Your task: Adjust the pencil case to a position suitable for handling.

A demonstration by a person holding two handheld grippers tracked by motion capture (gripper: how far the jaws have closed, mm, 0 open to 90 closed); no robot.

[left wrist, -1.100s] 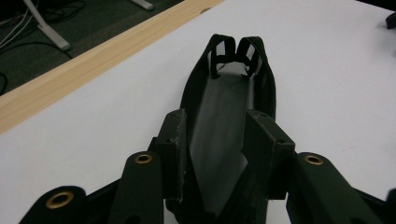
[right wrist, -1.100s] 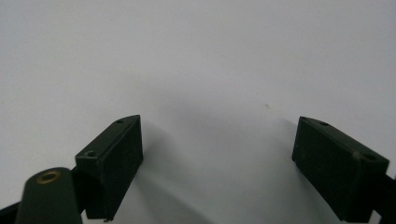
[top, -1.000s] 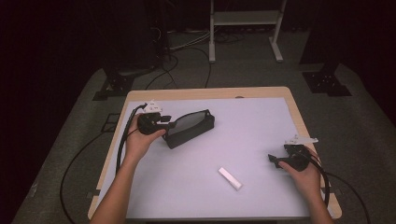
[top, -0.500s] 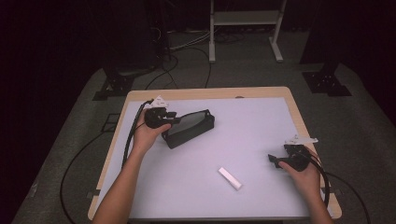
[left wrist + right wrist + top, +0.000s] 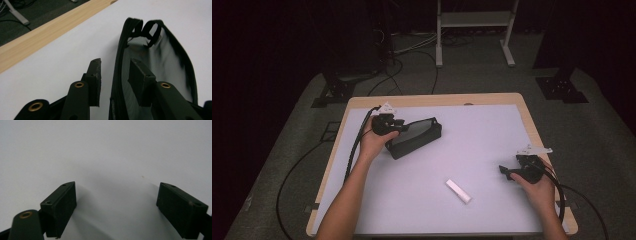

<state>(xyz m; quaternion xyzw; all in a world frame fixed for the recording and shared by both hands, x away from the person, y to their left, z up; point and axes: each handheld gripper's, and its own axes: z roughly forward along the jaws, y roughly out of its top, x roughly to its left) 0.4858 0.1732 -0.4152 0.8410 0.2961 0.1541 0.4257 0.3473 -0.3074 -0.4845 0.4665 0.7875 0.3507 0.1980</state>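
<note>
Now the left gripper straddles the pouch rim, jaws apart; right gripper gapes empty, well right of the pouch.

A white-legged stand and cables sit on the dark floor.

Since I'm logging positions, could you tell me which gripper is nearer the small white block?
Right. The right gripper sits just beside the white block; the left gripper is farther off, straddling the black pouch's rim.
</note>
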